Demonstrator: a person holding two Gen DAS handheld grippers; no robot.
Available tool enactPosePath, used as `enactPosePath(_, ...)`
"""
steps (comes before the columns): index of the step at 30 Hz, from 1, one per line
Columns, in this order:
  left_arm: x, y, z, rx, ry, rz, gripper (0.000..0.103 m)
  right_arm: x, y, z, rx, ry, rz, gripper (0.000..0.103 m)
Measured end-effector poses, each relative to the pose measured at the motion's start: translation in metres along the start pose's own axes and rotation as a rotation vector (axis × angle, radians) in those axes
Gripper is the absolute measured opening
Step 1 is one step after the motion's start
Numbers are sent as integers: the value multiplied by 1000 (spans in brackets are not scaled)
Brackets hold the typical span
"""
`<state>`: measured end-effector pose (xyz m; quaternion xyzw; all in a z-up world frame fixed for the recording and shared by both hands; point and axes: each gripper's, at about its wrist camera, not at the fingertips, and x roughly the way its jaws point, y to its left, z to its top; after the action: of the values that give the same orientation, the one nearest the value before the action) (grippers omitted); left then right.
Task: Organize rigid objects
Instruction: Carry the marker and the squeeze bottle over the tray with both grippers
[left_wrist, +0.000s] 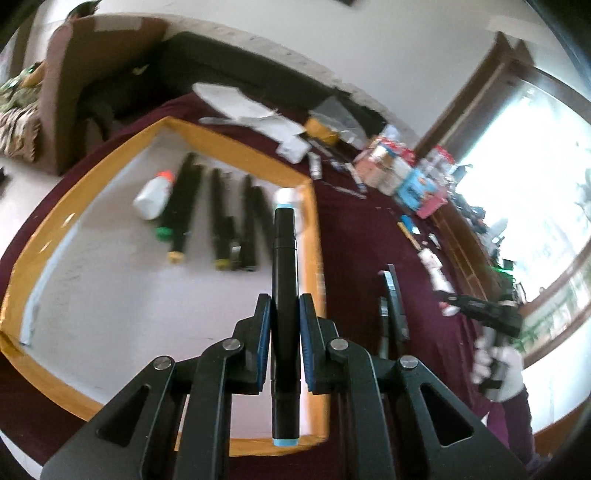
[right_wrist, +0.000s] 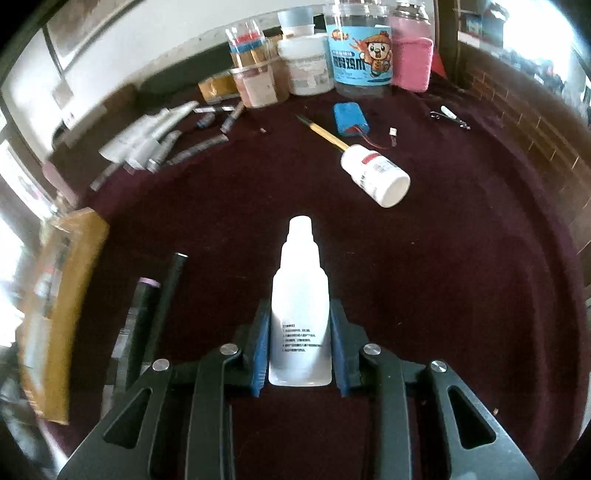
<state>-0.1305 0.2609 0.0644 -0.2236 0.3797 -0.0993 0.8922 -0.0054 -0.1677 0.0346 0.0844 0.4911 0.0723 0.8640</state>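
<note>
My left gripper (left_wrist: 284, 306) is shut on a black marker with light blue ends (left_wrist: 283, 266), held above the right edge of a shallow cardboard tray (left_wrist: 236, 147) with a white floor. In the tray lie several black markers (left_wrist: 221, 218) in a row and a white bottle with an orange cap (left_wrist: 152, 197). My right gripper (right_wrist: 299, 317) is shut on a small white dropper bottle (right_wrist: 300, 306), just above the maroon cloth (right_wrist: 443, 277). The right gripper also shows in the left wrist view (left_wrist: 480, 306), held by a gloved hand.
A white pill bottle (right_wrist: 375, 173), a blue battery pack (right_wrist: 351, 120) and a yellow brush (right_wrist: 325, 133) lie on the cloth ahead. Jars and tubs (right_wrist: 332, 62) stand at the back. Two black markers (right_wrist: 155, 314) and the cardboard tray edge (right_wrist: 59, 295) are at left.
</note>
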Motion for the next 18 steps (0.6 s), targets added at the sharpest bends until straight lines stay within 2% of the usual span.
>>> enactPosePath(3,6,20,4,-41,21,48,12,-17,11,1,6,-14,75,26)
enactPosePath(8,22,39,3,-91,74,84,12,-31,50,-2,-16,4,216,26)
enactPosePath(13,37,45,2,-104,119,114,12,-24,103,-6,-48,60,351,26)
enactPosePath(18,39,48,4,-83,117,164,12,-15,156,-14,-101,106,425,26)
